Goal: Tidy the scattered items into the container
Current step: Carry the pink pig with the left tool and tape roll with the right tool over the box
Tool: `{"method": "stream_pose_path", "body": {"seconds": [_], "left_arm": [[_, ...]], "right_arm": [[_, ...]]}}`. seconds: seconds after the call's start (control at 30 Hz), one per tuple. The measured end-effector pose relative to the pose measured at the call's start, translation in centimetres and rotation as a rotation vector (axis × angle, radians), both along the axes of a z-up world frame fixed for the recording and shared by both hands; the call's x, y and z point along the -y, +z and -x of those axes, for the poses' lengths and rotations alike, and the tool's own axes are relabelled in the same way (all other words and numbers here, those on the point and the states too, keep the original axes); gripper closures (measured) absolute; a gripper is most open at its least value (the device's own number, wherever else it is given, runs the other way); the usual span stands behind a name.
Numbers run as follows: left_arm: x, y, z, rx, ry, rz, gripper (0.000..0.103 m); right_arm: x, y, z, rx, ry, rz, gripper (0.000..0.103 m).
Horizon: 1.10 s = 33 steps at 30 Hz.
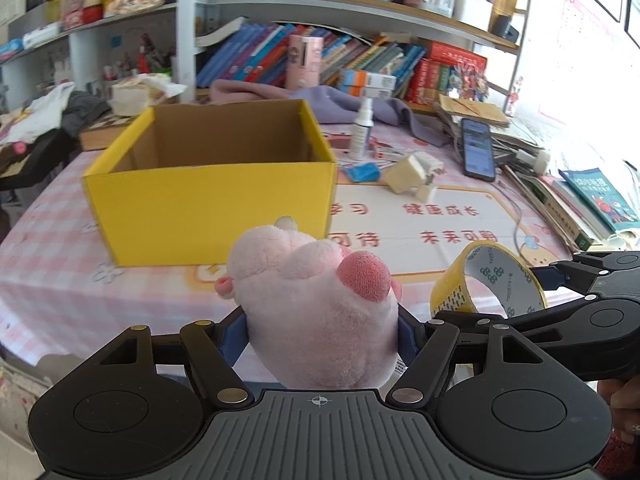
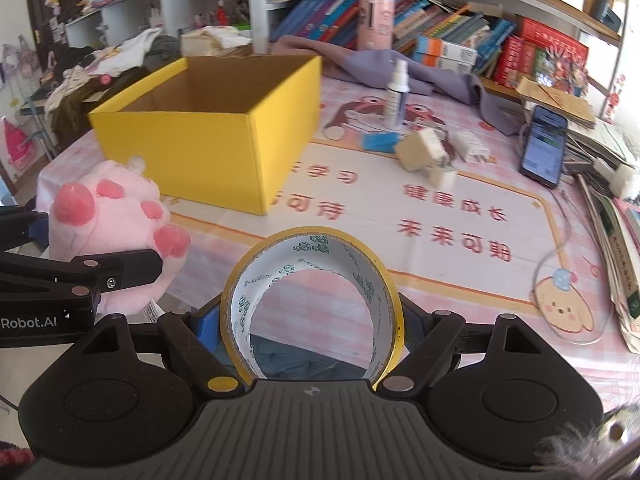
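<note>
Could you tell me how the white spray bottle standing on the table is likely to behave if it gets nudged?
The spray bottle is tall and narrow on a small base, so it probably tips easily. Being round, it would likely roll afterwards.

Box (image 1: 208,200): we see it yellow outside, brown inside.
Plush toy (image 1: 316,312): we see it pale pink, with darker pink pads.
Tape roll (image 2: 312,304): we see a yellow edge, and white inside with green marks.
Tablecloth (image 1: 48,280): we see pink and white checks.
</note>
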<state>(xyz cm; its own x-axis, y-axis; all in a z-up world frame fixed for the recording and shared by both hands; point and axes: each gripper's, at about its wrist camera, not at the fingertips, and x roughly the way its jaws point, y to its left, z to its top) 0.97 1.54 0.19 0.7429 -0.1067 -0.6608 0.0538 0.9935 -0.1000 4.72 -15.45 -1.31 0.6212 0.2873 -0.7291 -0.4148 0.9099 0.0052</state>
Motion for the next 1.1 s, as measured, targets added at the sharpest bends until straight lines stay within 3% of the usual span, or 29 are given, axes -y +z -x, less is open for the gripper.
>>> {"method": "stream_pose_path", "body": {"seconds": [0.4, 1.1], "left_arm": [[-4.4, 0.3, 1.8, 0.02, 0.096, 0.012, 0.031], [-7.5, 0.4, 2.9, 0.028, 0.168, -0.006, 0.031]], "right_arm": [[-3.7, 0.7, 1.2, 0.03, 0.065, 0.011, 0.021], [-7.7, 1.1, 1.4, 0.054, 0.159, 0.021, 0.021]]}}
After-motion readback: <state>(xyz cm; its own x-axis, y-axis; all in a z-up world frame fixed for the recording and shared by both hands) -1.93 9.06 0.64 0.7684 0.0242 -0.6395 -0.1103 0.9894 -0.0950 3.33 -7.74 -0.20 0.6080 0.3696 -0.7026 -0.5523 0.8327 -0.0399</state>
